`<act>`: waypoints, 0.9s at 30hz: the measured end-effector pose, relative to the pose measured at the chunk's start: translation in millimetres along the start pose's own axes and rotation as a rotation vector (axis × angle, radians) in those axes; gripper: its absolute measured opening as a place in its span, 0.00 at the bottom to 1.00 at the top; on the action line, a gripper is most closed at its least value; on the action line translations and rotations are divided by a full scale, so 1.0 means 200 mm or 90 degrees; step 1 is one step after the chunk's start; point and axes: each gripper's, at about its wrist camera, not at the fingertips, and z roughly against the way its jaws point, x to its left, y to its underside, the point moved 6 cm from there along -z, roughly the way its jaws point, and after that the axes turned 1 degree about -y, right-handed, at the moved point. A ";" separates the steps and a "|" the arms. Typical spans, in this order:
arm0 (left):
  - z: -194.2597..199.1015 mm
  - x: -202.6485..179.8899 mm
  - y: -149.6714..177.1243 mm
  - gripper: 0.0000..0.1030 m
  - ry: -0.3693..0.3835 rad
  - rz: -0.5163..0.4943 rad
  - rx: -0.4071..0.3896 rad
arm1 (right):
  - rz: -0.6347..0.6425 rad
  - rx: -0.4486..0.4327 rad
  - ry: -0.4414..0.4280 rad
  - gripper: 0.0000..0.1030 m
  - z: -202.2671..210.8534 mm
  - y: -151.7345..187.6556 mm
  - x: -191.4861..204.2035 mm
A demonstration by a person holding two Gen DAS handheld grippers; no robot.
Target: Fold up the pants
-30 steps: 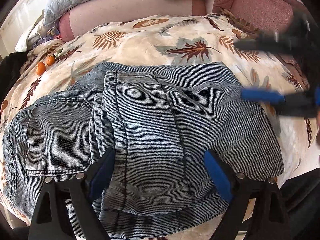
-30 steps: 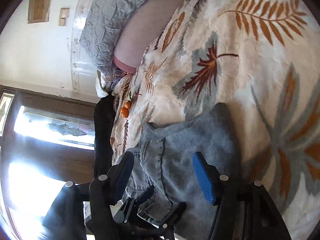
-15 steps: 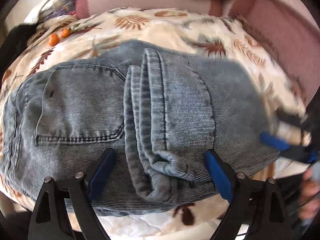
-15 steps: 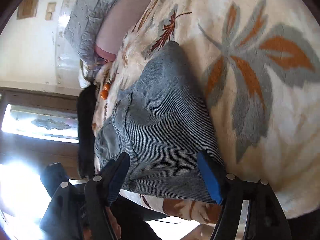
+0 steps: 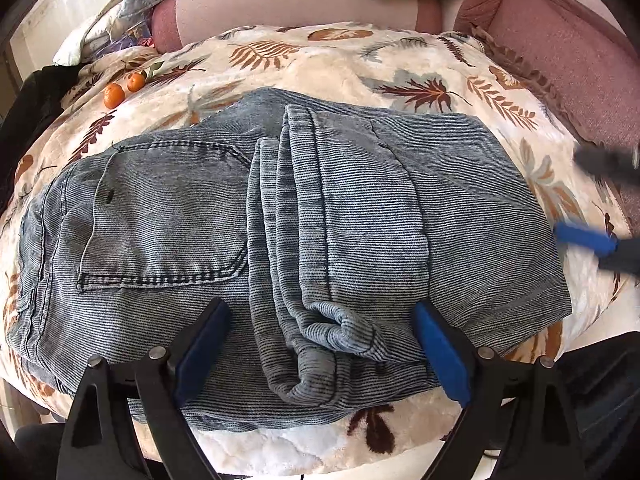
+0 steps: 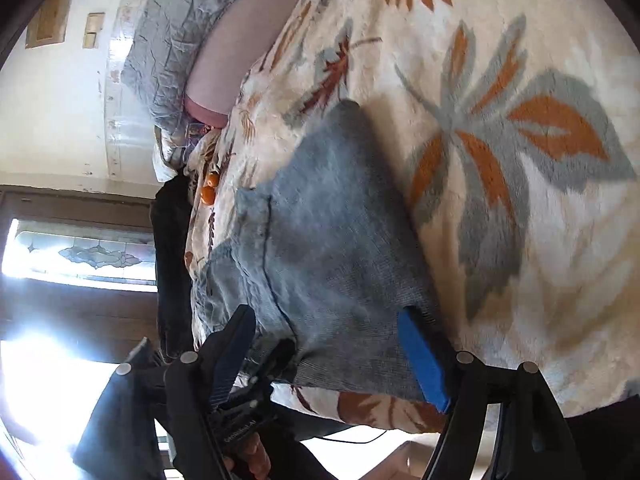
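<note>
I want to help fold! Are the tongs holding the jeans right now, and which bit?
Nothing is held. The left tongs stand open over the folded jeans. The right tongs are opening beside the jeans' edge, not pinching it.

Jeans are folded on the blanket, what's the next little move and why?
Probably lower the left gripper onto the rumpled hem end and smooth it flat: the jeans lie folded on the blanket, but that near end bunches up. Both jaws stand open, holding nothing.

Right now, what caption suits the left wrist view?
Folded jeans on a leaf-print blanket, left gripper open above them.
</note>
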 end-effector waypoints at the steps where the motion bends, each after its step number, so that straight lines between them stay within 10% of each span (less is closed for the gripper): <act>1: -0.01 0.00 0.00 0.90 0.001 -0.001 -0.001 | 0.020 -0.005 -0.008 0.74 0.02 -0.05 0.06; 11: -0.04 0.03 -0.01 0.91 0.015 0.007 -0.003 | 0.001 0.025 -0.012 0.78 -0.36 -0.44 -0.03; 19: 0.15 0.15 -0.01 0.91 0.008 0.062 -0.052 | 0.106 -0.016 -0.033 0.78 0.02 0.00 0.15; 27: 0.29 0.37 0.05 0.91 -0.062 0.110 -0.068 | 0.104 0.011 0.050 0.82 -0.10 0.15 0.08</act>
